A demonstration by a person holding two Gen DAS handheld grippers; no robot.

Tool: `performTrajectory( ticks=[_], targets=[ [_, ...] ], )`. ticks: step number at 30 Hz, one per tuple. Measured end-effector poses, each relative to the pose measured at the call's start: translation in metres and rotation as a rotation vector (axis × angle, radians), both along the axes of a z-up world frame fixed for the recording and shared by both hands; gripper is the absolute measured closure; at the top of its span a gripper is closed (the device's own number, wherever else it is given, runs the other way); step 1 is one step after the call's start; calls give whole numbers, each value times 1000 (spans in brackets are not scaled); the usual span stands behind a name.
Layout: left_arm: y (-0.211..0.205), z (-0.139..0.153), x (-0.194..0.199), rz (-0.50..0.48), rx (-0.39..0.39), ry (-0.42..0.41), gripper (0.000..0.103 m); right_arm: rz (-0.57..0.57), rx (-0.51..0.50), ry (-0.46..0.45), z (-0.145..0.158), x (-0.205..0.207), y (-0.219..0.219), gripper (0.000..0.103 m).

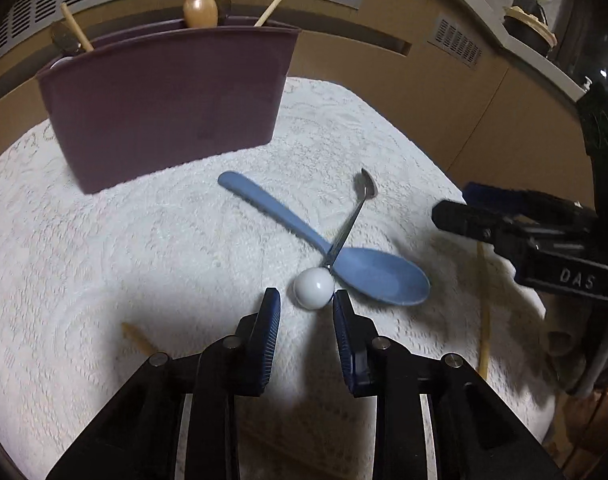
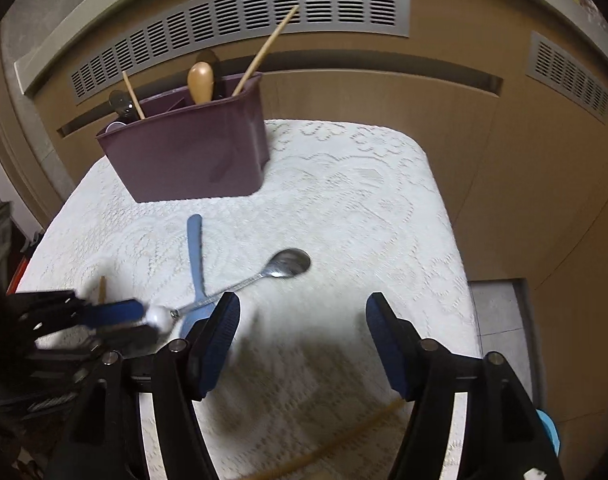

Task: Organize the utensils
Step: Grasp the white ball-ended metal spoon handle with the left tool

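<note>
While the slim steel teaspoon with a white ball knob on its handle end [image 1: 346,232] lies crossed over the blue plastic serving spoon [image 1: 324,240] on the white lace-covered worktop [image 1: 104,260], the left hand-held gripper [image 1: 306,312] sits right at the knob. Its pads flank the ball, just short of it in the left wrist view; in the right wrist view the fingertip [image 2: 116,310] seems to meet the ball [image 2: 158,318], so I can't tell if it's clamped yet. No earlier frame to compare.

Handling guess: teaspoon is light, stiff, slick metal; the ball is smooth, round and likely to squirt out of flat pads. Better hold is the thin shaft just ahead of the left hand-held gripper, beyond the knob, though it rests on the blue spoon and may drag it.

Right hand-held gripper [image 2: 302,316] has jaws wide apart, empty, with the teaspoon bowl [image 2: 290,262] ahead of it, slightly left.

Purple plastic utensil caddy [image 1: 164,100] stands well ahead of both, already holding wooden utensils [image 1: 200,10].
</note>
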State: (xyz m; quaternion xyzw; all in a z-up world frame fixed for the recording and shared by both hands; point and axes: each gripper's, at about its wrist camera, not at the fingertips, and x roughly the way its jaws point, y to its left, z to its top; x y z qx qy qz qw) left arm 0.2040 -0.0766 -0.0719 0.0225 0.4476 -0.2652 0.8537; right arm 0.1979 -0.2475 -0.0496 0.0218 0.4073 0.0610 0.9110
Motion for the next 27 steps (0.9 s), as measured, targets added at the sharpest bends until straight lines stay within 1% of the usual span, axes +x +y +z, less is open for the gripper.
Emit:
performTrajectory(
  ticks=[4, 8, 9, 11, 12, 13, 15, 17, 20, 24, 27],
  targets=[
    [-9, -1, 3, -1, 10, -8, 75, -19, 16, 22, -6, -4, -9, 39],
    [1, 3, 6, 38, -40, -21, 75, -9, 32, 31, -9, -5, -3, 39],
    [5, 6, 6, 49, -54, -33, 76, 2, 36, 29, -7, -6, 0, 39],
    [14, 13, 3, 69, -74, -62, 82, 36, 44, 30, -6, -10, 9, 38],
    [17, 17, 2, 73, -81, -73, 83, 60, 47, 36, -7, -11, 14, 34],
    [19, 20, 1, 76, -86, -85, 84, 83, 48, 42, -8, -13, 19, 33],
    [23, 25, -1, 71, -88, -102, 84, 128, 38, 56, -11, -16, 33, 33],
    [20, 22, -1, 25, -63, -78, 84, 154, 23, 68, -14, -17, 43, 33],
    [11, 11, -4, 2, -25, -56, 83, 148, 29, 72, -14, -15, 47, 33],
    [3, -2, 4, 11, -22, -4, 80, 124, 38, 56, -9, -18, 39, 33],
    [-1, -2, 9, 29, -26, 1, 80, 106, 34, 65, -11, -19, 33, 33]
  ],
)
